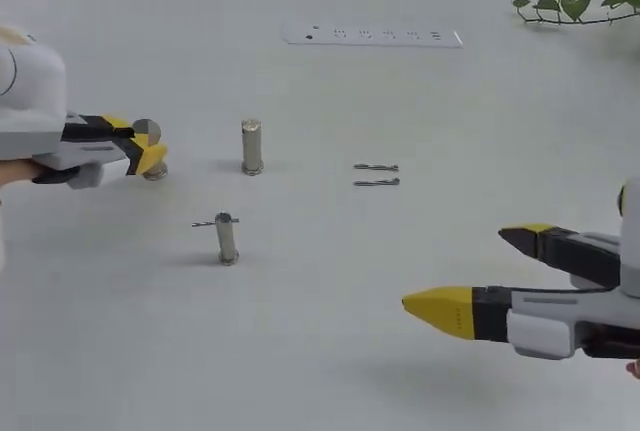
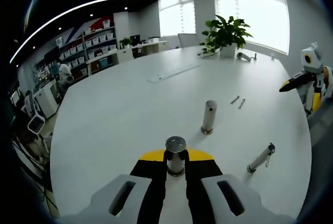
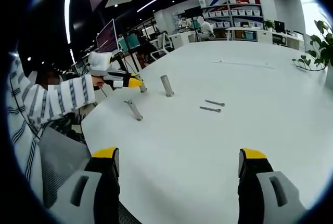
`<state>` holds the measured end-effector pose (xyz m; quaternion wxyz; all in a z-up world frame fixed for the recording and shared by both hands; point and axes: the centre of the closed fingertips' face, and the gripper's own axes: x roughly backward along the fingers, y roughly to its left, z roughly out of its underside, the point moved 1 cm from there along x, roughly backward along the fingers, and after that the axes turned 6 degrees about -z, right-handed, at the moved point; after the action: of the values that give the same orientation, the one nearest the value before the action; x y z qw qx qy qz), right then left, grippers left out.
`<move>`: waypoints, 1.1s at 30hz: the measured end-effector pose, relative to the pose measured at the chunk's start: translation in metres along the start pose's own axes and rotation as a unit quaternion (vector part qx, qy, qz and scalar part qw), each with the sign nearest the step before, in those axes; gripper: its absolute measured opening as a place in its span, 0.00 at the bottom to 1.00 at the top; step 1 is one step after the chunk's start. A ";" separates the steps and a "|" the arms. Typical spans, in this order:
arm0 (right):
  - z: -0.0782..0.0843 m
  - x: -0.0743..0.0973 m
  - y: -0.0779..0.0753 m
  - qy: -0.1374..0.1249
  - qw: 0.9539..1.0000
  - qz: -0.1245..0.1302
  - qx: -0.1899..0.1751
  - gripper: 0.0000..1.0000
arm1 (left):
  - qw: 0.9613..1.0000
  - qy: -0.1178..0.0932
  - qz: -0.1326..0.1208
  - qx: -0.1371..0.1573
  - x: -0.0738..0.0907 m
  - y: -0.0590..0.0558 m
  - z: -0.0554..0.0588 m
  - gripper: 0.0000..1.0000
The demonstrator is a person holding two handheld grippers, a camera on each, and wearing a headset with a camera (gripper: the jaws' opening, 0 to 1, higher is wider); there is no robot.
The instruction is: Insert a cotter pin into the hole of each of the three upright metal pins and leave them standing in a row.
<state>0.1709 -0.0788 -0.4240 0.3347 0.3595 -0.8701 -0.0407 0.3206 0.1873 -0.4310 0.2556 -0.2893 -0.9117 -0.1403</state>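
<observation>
I've got left gripper [image 1: 150,151] clenched on short upright steel pin [image 1: 154,171], far left; right gripper [image 1: 452,269] released over open white tabletop [image 1: 330,371], front right; between them: bare steel pin [image 1: 251,146], cottered steel pin [image 1: 227,239], two loose cotter pins [image 1: 376,174].

The left gripper [image 1: 150,148] and right gripper [image 1: 453,269] have black, yellow-tipped jaws with white-grey bodies behind them. A black-and-white striped sleeve [image 3: 57,102] sits behind the left jaws.

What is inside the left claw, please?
The left claw is shut on an upright metal pin, and the pin's round top shows. The claw covers much of the shaft, so its hole cannot be seen.
</observation>
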 end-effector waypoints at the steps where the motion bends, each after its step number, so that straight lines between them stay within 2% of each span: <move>1: 0.000 0.000 0.000 0.000 1.000 -0.001 0.001 0.94 | 1.000 -0.001 -0.001 0.001 0.004 0.000 -0.001 0.09; 5: 0.000 0.000 0.003 -0.001 1.000 -0.004 0.004 0.94 | 1.000 -0.004 -0.002 0.004 0.026 -0.012 -0.004 0.09; 8: -0.001 0.000 0.004 -0.004 1.000 -0.007 0.006 0.94 | 1.000 -0.005 -0.001 0.003 0.034 -0.017 -0.004 0.09; 13: -0.004 0.000 0.007 -0.011 1.000 -0.013 0.009 0.94 | 1.000 -0.004 0.007 0.001 0.055 -0.036 -0.002 0.09; 17: -0.006 0.001 0.009 -0.015 1.000 -0.017 0.014 0.94 | 1.000 -0.001 0.008 -0.011 0.070 -0.050 0.000 0.09; 19: -0.007 0.001 0.009 -0.016 1.000 -0.019 0.016 0.94 | 1.000 -0.002 0.010 -0.005 0.076 -0.056 0.000 0.09; 28: -0.008 0.004 0.009 -0.025 0.999 -0.023 0.020 0.94 | 1.000 -0.010 0.013 0.005 0.087 -0.083 -0.003 0.09; 33: -0.007 0.006 0.010 -0.028 0.999 -0.025 0.020 0.94 | 0.999 -0.015 0.028 0.005 0.089 -0.105 -0.008 0.09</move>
<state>0.1666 -0.0742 -0.4126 0.3019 0.3864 -0.8706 -0.0411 0.1983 0.1409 -0.3867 0.2471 -0.3155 -0.9078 -0.1236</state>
